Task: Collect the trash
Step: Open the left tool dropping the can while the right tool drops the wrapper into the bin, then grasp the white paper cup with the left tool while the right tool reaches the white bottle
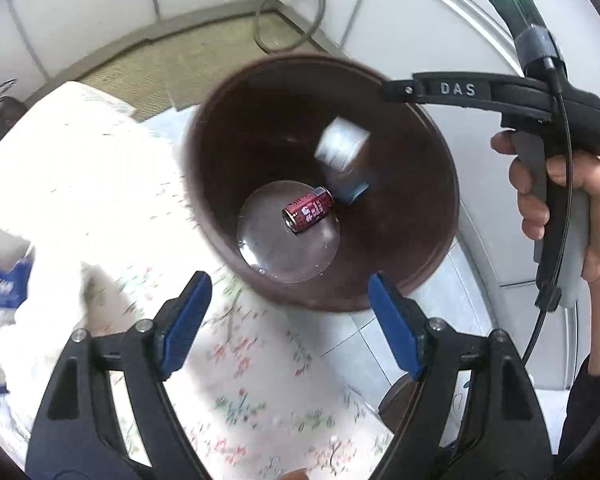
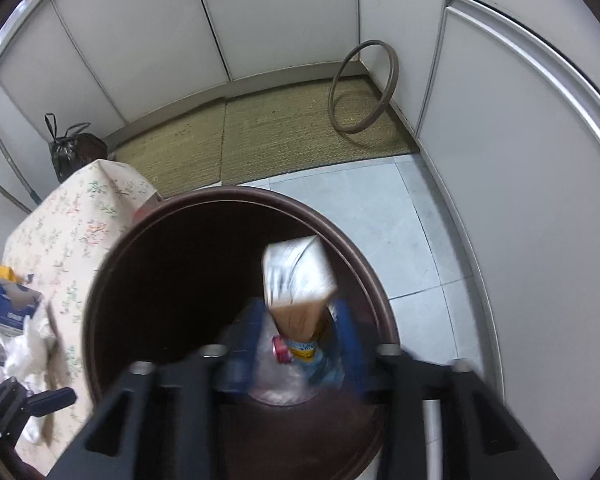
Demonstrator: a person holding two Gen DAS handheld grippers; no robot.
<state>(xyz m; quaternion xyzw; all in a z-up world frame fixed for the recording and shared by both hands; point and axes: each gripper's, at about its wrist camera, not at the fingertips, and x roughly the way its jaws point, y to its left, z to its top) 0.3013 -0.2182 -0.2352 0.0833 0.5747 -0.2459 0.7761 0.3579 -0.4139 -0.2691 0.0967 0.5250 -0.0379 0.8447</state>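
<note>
Left gripper: jaws wide, empty, above bin.
Right gripper: jaws parted, blurred carton loose between them, over bin.
Left view only: can on bin floor; hand.
Right view only: ring ahead on mat.

Looks like an office corner or partitioned workroom rather than a home kitchen: plain pale panel walls with metal trim, grey floor tiles and a coarse woven mat laid along the wall. Furnished sparsely, with a desk under a floral cloth, a dark brown round bin on the floor, a tied black rubbish bag and a loose ring leaning in the corner.
</note>
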